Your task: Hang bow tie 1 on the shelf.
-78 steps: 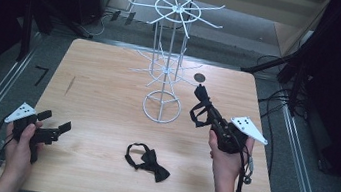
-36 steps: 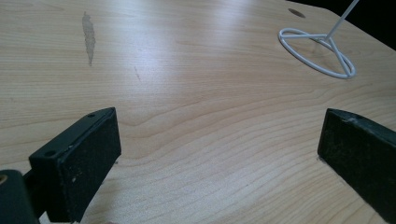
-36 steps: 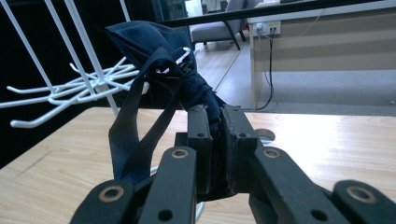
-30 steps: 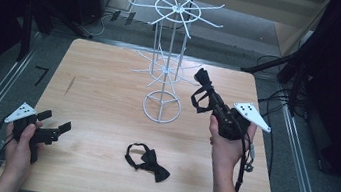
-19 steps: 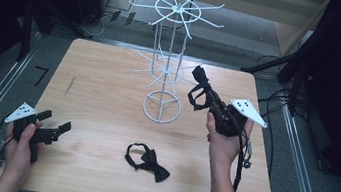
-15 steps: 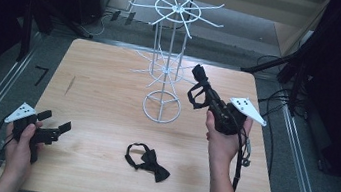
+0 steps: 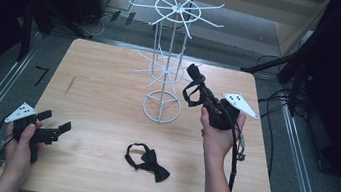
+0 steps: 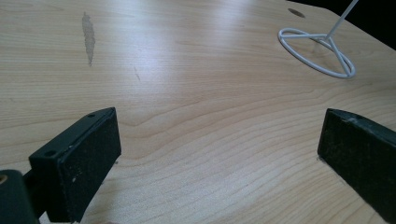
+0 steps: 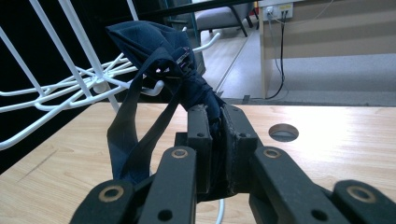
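Wooden table (image 7: 108,92) on grey floor, dark room. Right gripper (image 7: 193,74) pinched a bow tie (image 9: 163,51) beside the wire rack (image 7: 167,65); left gripper (image 7: 56,120) spread, empty.

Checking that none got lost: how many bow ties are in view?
2. One bow tie is clamped in the right gripper beside the rack; the other lies on the table near its front edge.
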Demonstrator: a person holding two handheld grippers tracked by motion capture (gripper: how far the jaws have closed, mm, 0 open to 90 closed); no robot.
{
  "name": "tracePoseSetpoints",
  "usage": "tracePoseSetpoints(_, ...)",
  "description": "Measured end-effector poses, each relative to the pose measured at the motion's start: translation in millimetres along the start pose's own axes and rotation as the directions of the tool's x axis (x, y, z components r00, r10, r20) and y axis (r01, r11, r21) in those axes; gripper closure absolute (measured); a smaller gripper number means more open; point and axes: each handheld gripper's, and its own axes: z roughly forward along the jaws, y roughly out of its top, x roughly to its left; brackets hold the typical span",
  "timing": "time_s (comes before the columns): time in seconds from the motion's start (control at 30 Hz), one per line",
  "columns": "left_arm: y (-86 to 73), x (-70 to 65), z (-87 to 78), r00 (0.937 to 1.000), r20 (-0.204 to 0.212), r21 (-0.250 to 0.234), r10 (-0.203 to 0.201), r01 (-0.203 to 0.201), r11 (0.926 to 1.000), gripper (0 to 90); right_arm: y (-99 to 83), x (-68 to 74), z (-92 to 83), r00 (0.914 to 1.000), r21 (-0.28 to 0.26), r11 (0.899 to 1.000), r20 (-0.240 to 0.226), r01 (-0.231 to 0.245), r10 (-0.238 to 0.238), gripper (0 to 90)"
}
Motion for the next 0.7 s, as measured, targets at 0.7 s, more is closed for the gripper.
tracePoseSetpoints(0.7, 0.1, 0.5, 0.0, 1.0000, 0.004, 0.002, -0.001, 0.001, 1.0000, 0.0, -14.1, 12.1, 28.5, 0.9999, 0.040, 0.999, 0.004, -0.014, 0.014, 83.0)
